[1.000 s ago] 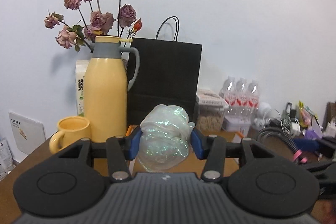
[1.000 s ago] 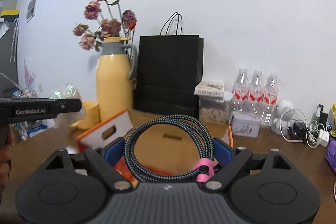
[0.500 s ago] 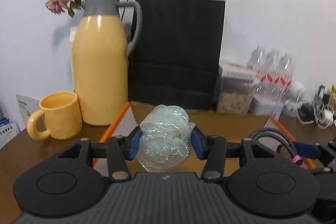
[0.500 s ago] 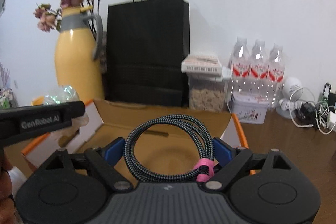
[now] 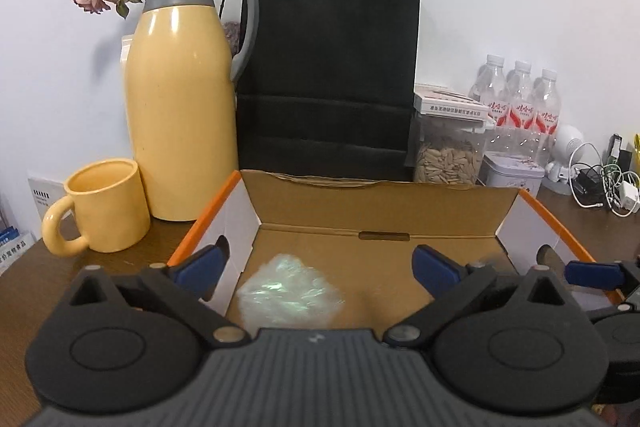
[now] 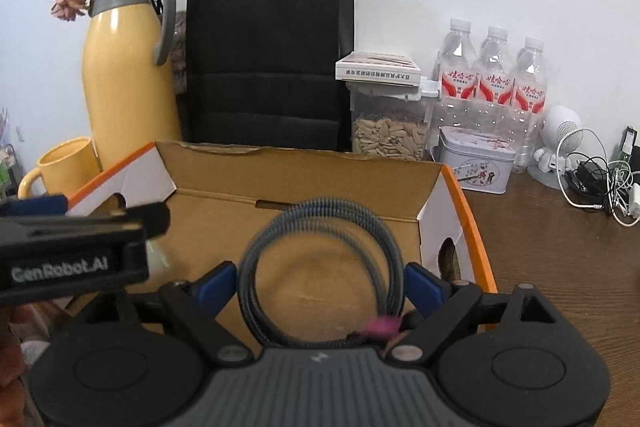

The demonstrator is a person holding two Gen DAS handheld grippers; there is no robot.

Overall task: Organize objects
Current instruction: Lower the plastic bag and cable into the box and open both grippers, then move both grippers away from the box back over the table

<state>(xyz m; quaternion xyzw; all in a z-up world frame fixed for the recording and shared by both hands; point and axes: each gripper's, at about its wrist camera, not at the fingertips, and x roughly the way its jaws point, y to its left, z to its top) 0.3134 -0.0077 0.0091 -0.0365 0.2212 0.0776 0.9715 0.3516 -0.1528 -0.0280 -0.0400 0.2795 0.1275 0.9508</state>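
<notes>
Against a white wall, an open orange-edged cardboard box (image 5: 380, 211) sits on the brown wooden table (image 6: 552, 247). Over it both sets of jaws are opening: the left gripper (image 5: 316, 259) stands wide, its crumpled iridescent plastic wad (image 5: 290, 293) blurred below and free, and the right gripper (image 6: 320, 277) parts beside the coiled grey braided cable (image 6: 320, 267), also blurred. To release well, I judge both should hold steady above the box, then lift straight up without snagging the coil.

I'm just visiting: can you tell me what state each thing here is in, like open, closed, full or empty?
Cardboard box: open, flaps up.
Shiny wrap: loose, blurred, over the box floor.
Coiled cable: loose, blurred, pink tie on.
Left tongs: opening, touching nothing.
Right tongs: opening, clear of the cable.
Yellow jug: upright, lid on.
Yellow mug: upright; contents unseen.
Seed jar: partly full.
</notes>
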